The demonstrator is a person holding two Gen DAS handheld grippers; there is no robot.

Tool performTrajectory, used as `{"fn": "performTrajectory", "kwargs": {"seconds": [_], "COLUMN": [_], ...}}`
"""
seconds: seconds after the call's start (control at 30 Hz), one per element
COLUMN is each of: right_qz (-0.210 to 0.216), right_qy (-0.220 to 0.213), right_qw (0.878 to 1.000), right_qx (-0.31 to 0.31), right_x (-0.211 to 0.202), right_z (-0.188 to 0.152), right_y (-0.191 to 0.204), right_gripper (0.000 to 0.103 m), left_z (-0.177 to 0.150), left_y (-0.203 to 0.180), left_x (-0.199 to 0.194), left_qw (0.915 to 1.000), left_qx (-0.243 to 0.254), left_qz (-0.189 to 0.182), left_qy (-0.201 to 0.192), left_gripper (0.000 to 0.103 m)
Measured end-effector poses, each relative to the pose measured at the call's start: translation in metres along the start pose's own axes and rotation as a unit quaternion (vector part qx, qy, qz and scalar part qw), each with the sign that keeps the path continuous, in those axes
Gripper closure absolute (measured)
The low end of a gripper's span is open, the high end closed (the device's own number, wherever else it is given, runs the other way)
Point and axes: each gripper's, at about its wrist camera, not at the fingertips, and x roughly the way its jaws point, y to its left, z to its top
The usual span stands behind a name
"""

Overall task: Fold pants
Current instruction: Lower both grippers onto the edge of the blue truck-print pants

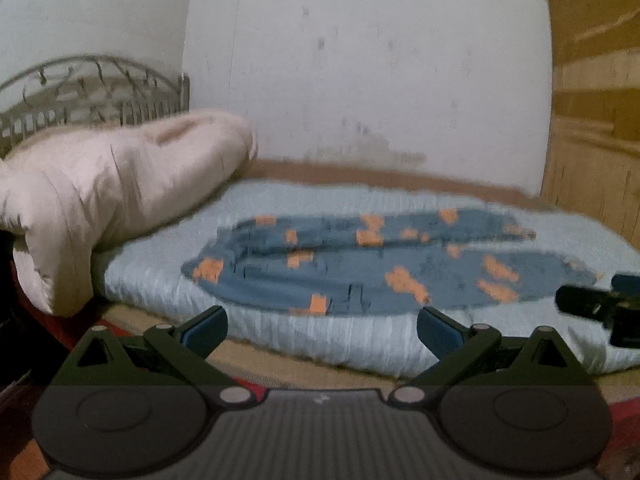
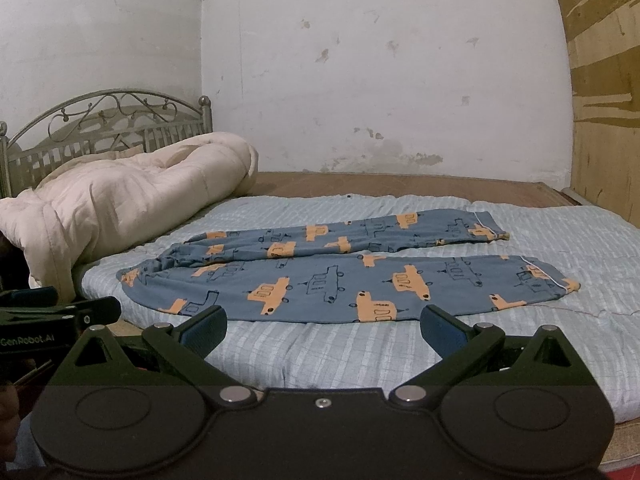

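Blue cotton pyjama pants with orange vehicle print (image 2: 320, 276) lie flat, mid-frame, on the pale striped bedsheet (image 2: 360, 360). Left gripper (image 1: 322, 326) and right gripper (image 2: 322, 326) gape wide, empty. Likely light, limp; grasp waistband and cuffs.

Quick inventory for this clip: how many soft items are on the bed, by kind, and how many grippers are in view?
Pants: 1
Comforter: 1
Mattress pad: 1
Grippers: 2, the left gripper and the right gripper, both open and holding nothing
Total: 5
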Motion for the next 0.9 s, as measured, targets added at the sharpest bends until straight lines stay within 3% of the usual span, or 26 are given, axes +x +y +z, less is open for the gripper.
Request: {"fn": "performTrajectory", "kwargs": {"seconds": [0.13,0.5,0.7,0.9], "right_qz": [0.008,0.086,0.142,0.214], "right_qy": [0.014,0.0,0.008,0.073], "right_qw": [0.999,0.995,0.986,0.968], "right_qx": [-0.028,-0.054,-0.084,-0.108], "right_x": [0.01,0.073,0.142,0.248], "right_z": [0.008,0.061,0.094,0.124], "right_y": [0.005,-0.023,-0.042,-0.06], "right_gripper": [0.001,0.001,0.001,0.001], "left_z": [0.019,0.103,0.139,0.159], "left_y": [0.009,0.049,0.086,0.109], "left_x": [0.023,0.1,0.182,0.26], "left_qw": [0.9989,0.9962,0.9917,0.989], "left_qx": [-0.003,0.038,0.078,0.1], "left_qz": [-0.007,0.048,0.064,0.039], "left_qy": [0.046,0.062,0.08,0.101], "left_gripper": [0.001,0.001,0.001,0.001]}}
